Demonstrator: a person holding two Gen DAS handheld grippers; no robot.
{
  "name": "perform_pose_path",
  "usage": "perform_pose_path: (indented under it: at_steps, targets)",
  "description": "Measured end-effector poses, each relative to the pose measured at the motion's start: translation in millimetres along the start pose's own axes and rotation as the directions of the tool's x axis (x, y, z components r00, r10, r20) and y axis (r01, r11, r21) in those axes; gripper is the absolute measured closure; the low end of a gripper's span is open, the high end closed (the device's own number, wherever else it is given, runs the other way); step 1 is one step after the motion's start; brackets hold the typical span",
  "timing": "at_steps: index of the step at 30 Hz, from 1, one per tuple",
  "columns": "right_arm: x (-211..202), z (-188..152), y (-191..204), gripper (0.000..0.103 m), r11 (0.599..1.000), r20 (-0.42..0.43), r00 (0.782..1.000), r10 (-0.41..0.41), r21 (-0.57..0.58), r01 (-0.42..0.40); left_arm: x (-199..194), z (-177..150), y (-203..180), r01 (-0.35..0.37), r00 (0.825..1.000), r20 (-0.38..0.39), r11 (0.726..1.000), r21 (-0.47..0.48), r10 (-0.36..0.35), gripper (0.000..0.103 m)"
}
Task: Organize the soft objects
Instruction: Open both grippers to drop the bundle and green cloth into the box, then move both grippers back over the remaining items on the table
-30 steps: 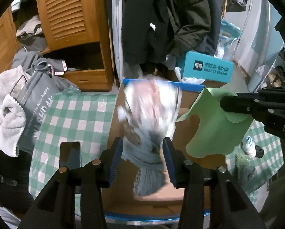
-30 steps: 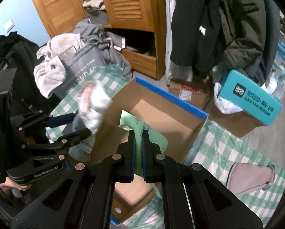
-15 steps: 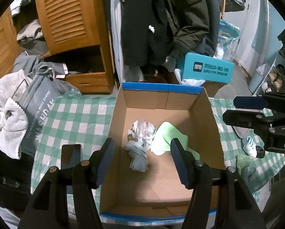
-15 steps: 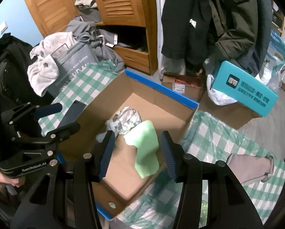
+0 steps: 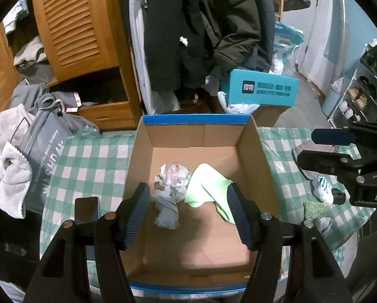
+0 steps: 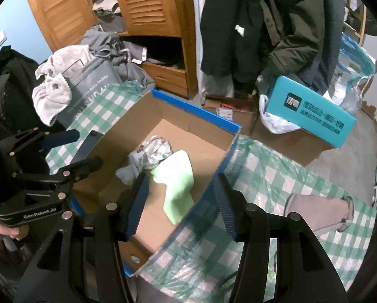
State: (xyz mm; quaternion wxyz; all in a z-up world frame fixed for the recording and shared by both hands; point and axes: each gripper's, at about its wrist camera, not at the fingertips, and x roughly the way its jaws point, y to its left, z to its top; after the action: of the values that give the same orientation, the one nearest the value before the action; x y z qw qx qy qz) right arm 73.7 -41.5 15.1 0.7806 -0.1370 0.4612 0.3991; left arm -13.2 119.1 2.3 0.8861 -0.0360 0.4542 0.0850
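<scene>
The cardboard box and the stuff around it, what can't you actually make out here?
- Cardboard box, left wrist view: near corners hidden behind the tool's fingers.
- Green cloth, right wrist view: lower end cut off by the box wall.
- Small items on the checked tablecloth, left wrist view: too small to identify.

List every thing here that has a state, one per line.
Cardboard box: open-topped, on the checked tablecloth.
Green cloth: crumpled in the box.
Grey-and-white bundle: in the box, beside the green cloth.
Left gripper: jaws opening, nothing between them.
Right gripper: jaws opening, nothing between them.
Wardrobe drawer: pulled open.
</scene>
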Motion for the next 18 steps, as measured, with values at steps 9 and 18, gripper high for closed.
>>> perform_pose_path:
  at_steps: [9,18]
  targets:
    - [-7,-17,-26,0.047,0.999,-0.012,0.999,-0.038,0.039,0.038,1,4,-29,0.026,1.000,-0.007,0.998,0.051,-0.025,0.034]
    - [-17,-41,-58,0.047,0.993,-0.028,0.997,-0.073,0.088,0.075,5,5,-55,0.041,0.999,-0.027,0.995,0.090,-0.038,0.029]
